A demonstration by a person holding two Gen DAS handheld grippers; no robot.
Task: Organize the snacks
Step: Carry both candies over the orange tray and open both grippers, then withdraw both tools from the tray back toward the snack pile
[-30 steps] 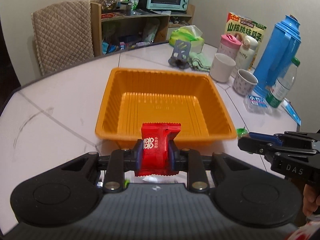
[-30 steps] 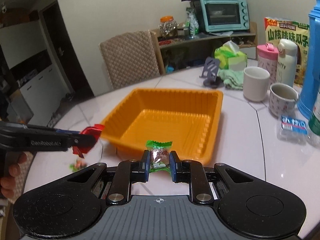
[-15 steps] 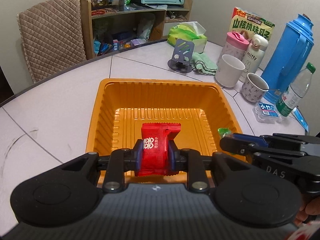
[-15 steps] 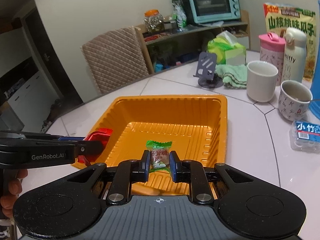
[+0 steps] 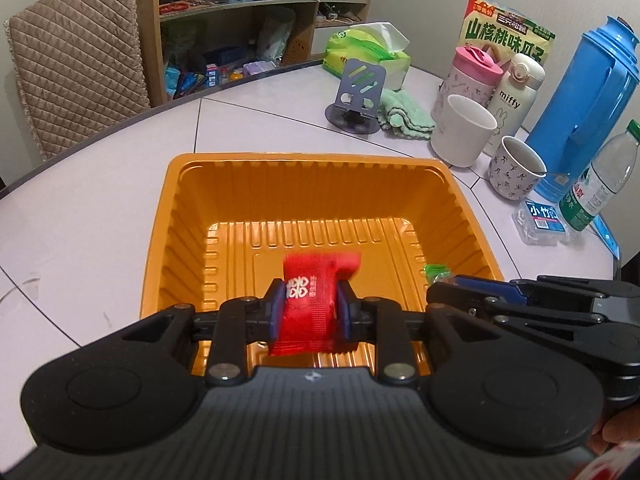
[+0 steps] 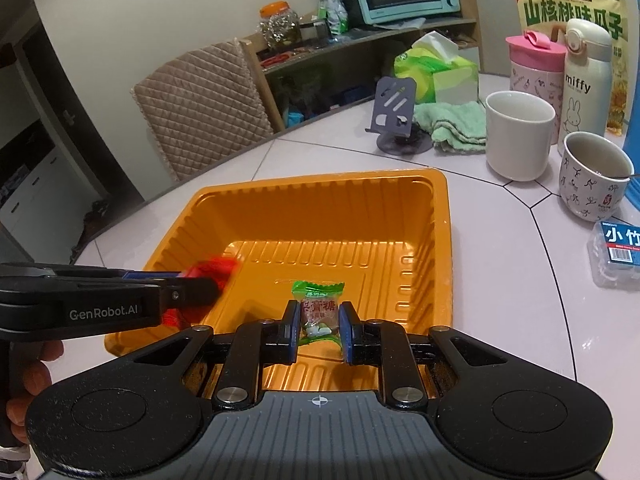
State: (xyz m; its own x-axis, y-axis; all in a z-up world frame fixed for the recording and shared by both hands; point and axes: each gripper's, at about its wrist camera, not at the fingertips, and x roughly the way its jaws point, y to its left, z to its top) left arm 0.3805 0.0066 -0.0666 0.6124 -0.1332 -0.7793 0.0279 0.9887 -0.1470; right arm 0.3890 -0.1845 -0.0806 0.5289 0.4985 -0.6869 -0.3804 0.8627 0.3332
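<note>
Our left hand-held gripper (image 5: 310,308) is clamped on a red snack packet (image 5: 316,300), its pads pressing both sides, and we hold it over the near part of the orange tray (image 5: 308,168). From the right wrist camera the same gripper (image 6: 188,294) reaches in from the left edge over the tray's (image 6: 320,184) near left corner, the red packet (image 6: 212,266) blurred at its tip. Our right hand-held gripper (image 6: 319,330) is closed on a small green-topped candy (image 6: 318,308), held upright between the pads above the tray floor, nearer its front wall. In the left view that gripper (image 5: 444,284) comes in from the right with the green wrapper (image 5: 436,270) at its tip. The tray sits on the white bench (image 5: 100,208), and to its right we see a white cup (image 6: 520,134) and a patterned cup (image 6: 592,188).
</note>
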